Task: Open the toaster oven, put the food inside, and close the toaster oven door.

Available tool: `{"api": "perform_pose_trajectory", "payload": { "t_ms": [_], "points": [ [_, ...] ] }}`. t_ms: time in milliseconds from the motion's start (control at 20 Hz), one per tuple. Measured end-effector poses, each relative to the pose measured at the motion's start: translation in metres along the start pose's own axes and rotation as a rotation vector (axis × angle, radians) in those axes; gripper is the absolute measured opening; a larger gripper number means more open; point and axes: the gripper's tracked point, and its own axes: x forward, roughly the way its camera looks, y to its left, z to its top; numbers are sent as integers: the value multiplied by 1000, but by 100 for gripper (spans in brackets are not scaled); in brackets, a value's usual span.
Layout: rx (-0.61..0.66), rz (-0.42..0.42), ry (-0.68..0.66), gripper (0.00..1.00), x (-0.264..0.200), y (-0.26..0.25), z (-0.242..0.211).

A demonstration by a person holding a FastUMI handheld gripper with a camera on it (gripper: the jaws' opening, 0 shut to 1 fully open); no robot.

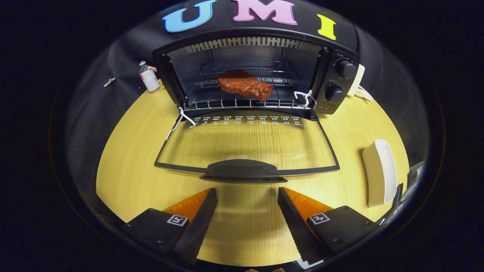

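Gripper view: gripper [247, 196] is sitting wide open, fingers spread apart and holding nothing, with bare tabletop showing between them. Fingertips are hovering just short of the door handle [242, 170], not touching it as far as I can tell.

Toaster oven [257, 71] is standing at the far side of the wooden table [124, 158], against the booth wall. Its glass door [245, 145] is lying fully dropped, flat toward the gripper, handle at the near edge. White cords [304, 97] are showing at both door hinges.

Food, a brown steak-like piece [245, 85], is resting inside the oven on the wire rack [234, 104], roughly centred, slightly toward the right.

Two knobs [346, 70] are sitting on the oven's right panel. Small bottle [148, 77] is standing upright just left of the oven. White dish [380, 172] is lying on the table to the right, well apart from the door and beyond the right finger.
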Motion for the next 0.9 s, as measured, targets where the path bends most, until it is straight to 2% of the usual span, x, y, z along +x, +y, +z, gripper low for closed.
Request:
{"api": "perform_pose_trajectory", "payload": {
  "t_ms": [350,900],
  "points": [
    [27,-62,3,99,13,3,4],
    [36,-37,-6,99,-1,5,11]
  ]
}}
